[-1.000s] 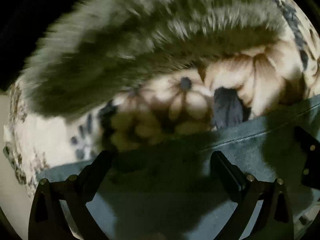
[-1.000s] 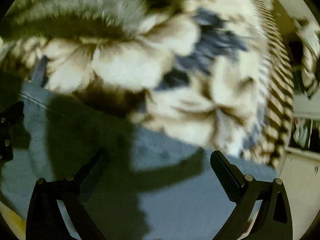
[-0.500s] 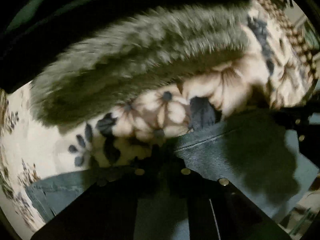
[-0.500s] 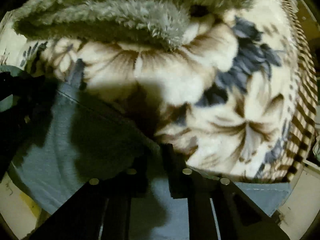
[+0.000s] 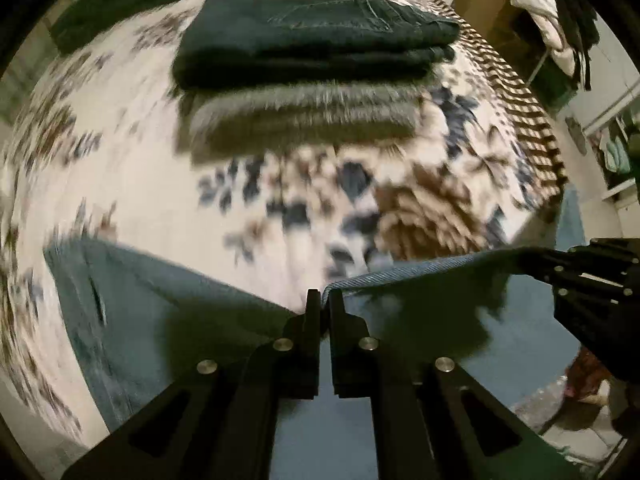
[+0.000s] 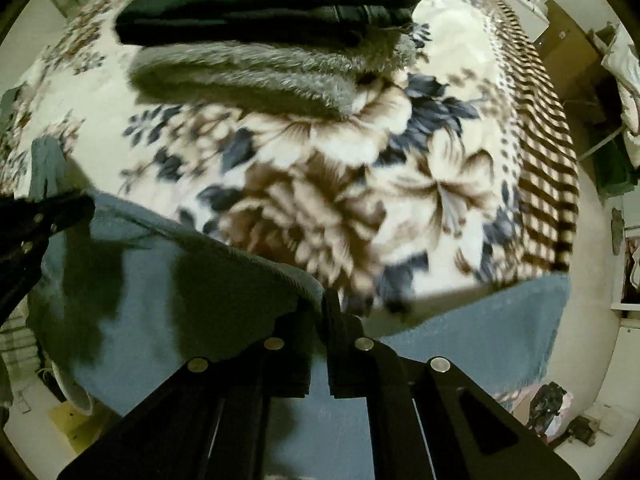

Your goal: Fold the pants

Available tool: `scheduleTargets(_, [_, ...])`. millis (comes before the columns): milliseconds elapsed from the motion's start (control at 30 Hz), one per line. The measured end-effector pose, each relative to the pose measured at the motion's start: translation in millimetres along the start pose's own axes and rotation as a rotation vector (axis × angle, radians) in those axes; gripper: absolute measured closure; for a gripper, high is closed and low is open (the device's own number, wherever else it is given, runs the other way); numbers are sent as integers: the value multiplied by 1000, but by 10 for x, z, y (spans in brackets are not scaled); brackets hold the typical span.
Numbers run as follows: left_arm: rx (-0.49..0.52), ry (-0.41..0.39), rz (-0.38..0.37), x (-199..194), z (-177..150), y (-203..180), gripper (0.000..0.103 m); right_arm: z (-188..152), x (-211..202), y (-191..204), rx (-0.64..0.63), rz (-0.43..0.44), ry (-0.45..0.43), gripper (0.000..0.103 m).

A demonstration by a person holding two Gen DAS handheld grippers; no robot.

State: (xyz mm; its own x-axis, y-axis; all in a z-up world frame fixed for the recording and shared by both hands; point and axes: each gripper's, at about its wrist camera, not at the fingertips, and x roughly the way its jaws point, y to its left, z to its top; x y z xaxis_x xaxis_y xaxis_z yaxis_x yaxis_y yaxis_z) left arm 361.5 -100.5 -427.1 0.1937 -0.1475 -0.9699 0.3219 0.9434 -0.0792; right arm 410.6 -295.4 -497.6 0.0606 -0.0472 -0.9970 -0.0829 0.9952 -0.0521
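Blue denim pants (image 5: 168, 320) lie at the near edge of a floral blanket on a bed (image 5: 120, 184). My left gripper (image 5: 325, 300) is shut on the pants' upper edge and holds it lifted. My right gripper (image 6: 322, 300) is shut on the same edge of the pants (image 6: 160, 288), further right. Each gripper shows at the side of the other's view: the right one (image 5: 580, 280) in the left wrist view, the left one (image 6: 36, 224) in the right wrist view. The cloth hangs taut between them.
A stack of folded dark jeans (image 5: 312, 36) on a folded grey fleece (image 5: 304, 116) sits further back on the bed, also in the right wrist view (image 6: 256, 4). Beyond the bed's right edge are the floor, hanging clothes (image 5: 560, 32) and clutter (image 6: 552, 404).
Both grippers shut on the pants' edge, then lifted and pulled back. The view rose from close to the fleece to high above the bed.
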Motion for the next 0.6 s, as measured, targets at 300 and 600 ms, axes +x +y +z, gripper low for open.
scheduleTargets(300, [-90, 170, -25, -174, -1177, -151, 101, -1471, -249, 396, 38, 79, 70, 97])
scheduleTargets(600, [-130, 355, -5, 577, -2058, -245, 99, -2348, 442, 584, 12, 93, 215, 98])
